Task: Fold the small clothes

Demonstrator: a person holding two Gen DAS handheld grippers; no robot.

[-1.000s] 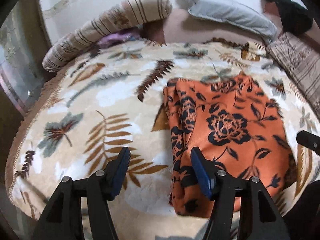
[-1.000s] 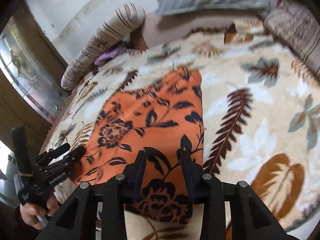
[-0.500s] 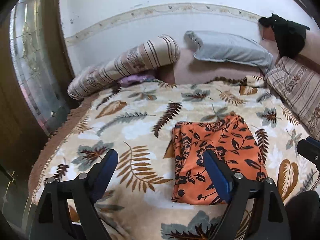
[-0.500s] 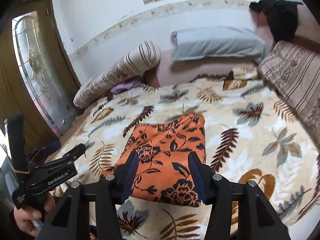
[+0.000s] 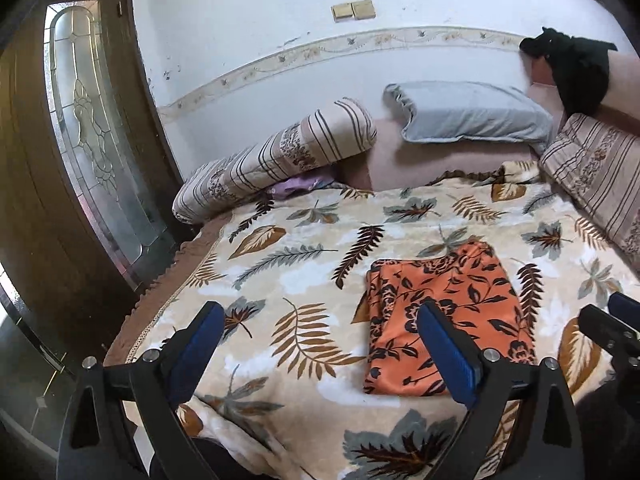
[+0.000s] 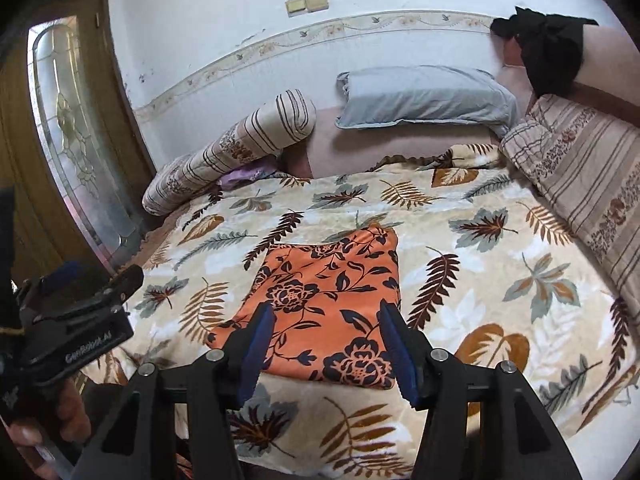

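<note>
The orange floral garment [image 6: 324,304] is lying folded into a neat rectangle on the leaf-patterned blanket [image 6: 500,280] of the bed, near its front edge. The left tongs [image 5: 320,348] are opening wide over bare blanket with nothing between them. The right tongs [image 6: 326,344] are standing apart and empty above the cloth, not touching it.

As I see it, the soft plush blanket could be letting the fold slump or slide, and a low pass of either tongs might be snagging the top layer and pulling it open.

On the left tool's body, seen from the right, white lettering is reading roughly "GenRobot.AI" [image 6: 88,347].
</note>
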